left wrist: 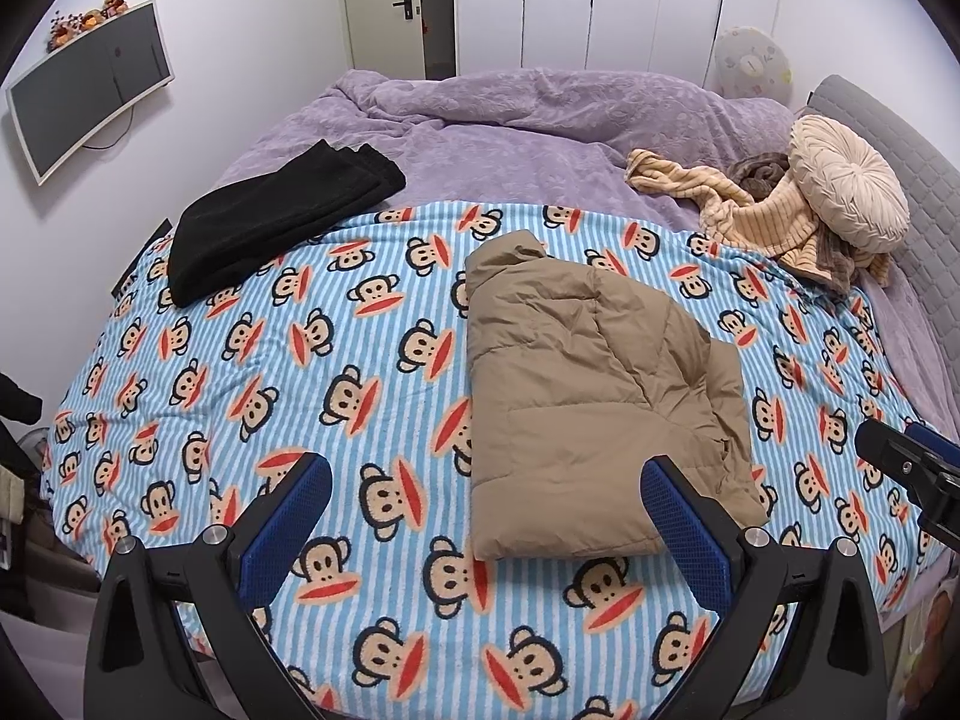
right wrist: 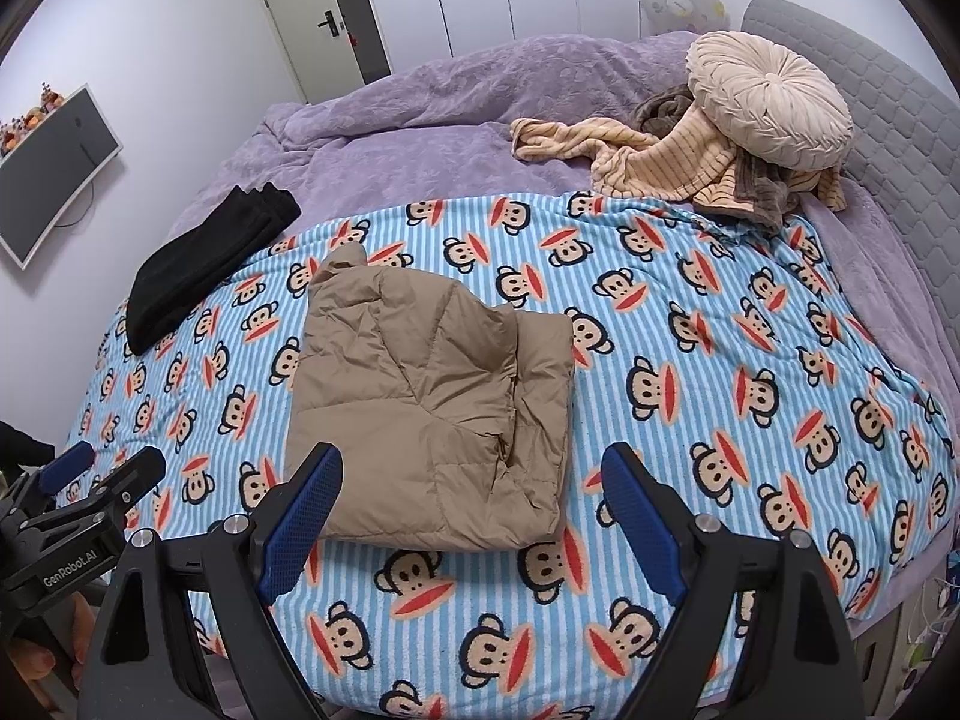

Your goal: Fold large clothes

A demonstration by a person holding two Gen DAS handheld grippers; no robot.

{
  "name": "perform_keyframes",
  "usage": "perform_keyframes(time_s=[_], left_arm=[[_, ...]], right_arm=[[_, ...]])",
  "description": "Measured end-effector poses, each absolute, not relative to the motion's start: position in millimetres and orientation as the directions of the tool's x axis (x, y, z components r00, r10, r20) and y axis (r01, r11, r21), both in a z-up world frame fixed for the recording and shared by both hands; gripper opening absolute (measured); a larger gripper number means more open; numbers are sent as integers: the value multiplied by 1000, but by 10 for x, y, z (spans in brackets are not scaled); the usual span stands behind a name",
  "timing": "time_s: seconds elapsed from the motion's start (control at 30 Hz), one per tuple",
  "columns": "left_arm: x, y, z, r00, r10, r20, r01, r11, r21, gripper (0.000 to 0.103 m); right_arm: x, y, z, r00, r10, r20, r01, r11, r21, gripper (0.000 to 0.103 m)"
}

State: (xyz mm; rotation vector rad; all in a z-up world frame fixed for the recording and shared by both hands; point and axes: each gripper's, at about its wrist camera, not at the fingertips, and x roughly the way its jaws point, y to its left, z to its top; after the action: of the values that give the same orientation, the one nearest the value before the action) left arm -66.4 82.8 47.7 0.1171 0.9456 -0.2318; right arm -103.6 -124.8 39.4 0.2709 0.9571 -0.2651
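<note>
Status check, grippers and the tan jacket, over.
Left gripper and right gripper open, empty. Tan jacket folded on monkey blanket. Nothing blocking.

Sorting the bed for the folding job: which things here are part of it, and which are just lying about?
Part of the job:
- tan puffer jacket, folded
- black garment, folded
- left gripper, open
- right gripper, open

Lying about:
- round cream cushion
- striped beige clothing
- purple duvet
</note>
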Motion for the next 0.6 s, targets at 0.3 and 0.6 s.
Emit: perform_keyframes(time_s=[0.3,0.6], left_arm=[[-650,802,483,558,-145,-817,252,968,1,103],[-666,811,483,559,-146,-816,249,969,-3,103]], right_arm=[[-1029,-1258,398,551,-100,-829,333,936,109,90],[-1030,-1254,391,550,-101,-829,335,936,108,90]])
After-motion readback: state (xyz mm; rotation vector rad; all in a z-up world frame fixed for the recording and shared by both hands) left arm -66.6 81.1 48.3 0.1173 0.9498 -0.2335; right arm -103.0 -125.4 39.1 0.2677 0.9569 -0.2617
